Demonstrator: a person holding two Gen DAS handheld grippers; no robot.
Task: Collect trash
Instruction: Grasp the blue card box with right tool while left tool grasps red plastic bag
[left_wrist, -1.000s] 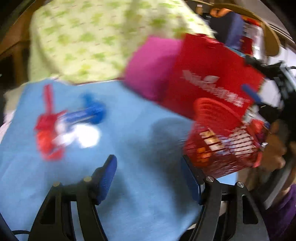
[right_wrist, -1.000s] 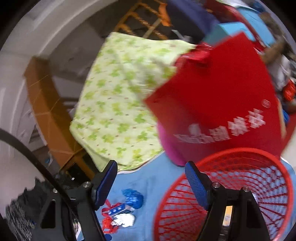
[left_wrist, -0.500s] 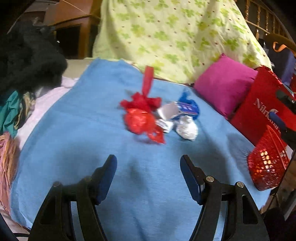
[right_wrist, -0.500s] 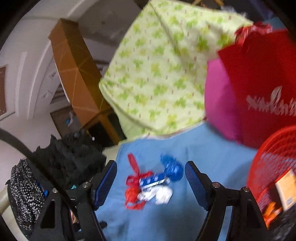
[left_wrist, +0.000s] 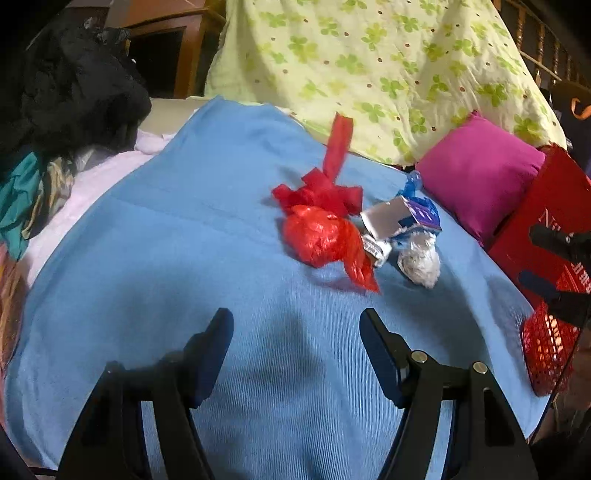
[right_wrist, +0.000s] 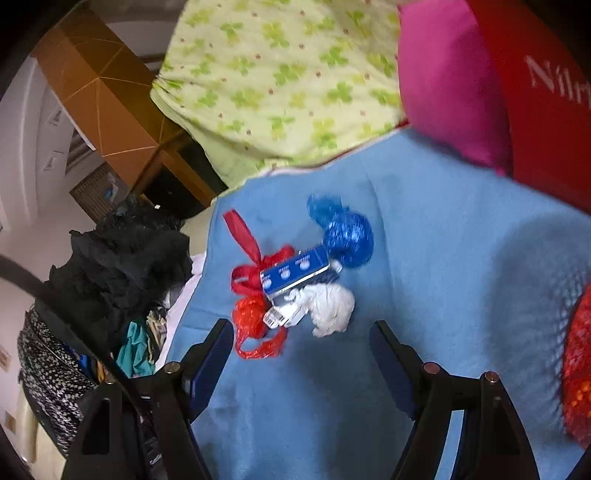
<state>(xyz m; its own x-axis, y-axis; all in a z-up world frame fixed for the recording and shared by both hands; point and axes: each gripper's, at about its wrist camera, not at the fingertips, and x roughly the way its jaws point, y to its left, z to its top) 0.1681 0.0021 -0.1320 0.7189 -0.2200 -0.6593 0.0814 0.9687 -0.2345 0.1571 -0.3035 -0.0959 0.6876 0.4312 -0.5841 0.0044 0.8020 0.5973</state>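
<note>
A: Left gripper (left_wrist: 297, 325) at bottom centre of the left wrist view, jaws spread wide, nothing between them, only blue blanket (left_wrist: 147, 280) below.

B: Same for the right gripper (right_wrist: 301, 336), bottom centre of its own view: jaws apart, empty, above the blanket.

A: Trash bunched at centre right of the left wrist view: red plastic bag (left_wrist: 321, 236), torn blue box (left_wrist: 402, 218) touching it, crumpled white wad (left_wrist: 419, 260) just right of the bag.

B: From the right wrist view, same heap at centre, plus a blue plastic bag (right_wrist: 347, 234) at its upper right, touching the box.

A: Red mesh basket (left_wrist: 546, 350) at the right edge, partly cut off, well apart from the heap.

B: Magenta pillow (right_wrist: 443, 81) and red carrier bag (right_wrist: 546, 110) in the upper right, green-patterned bedding (right_wrist: 280, 74) across the top, dark clothes (right_wrist: 122, 258) at left.
</note>
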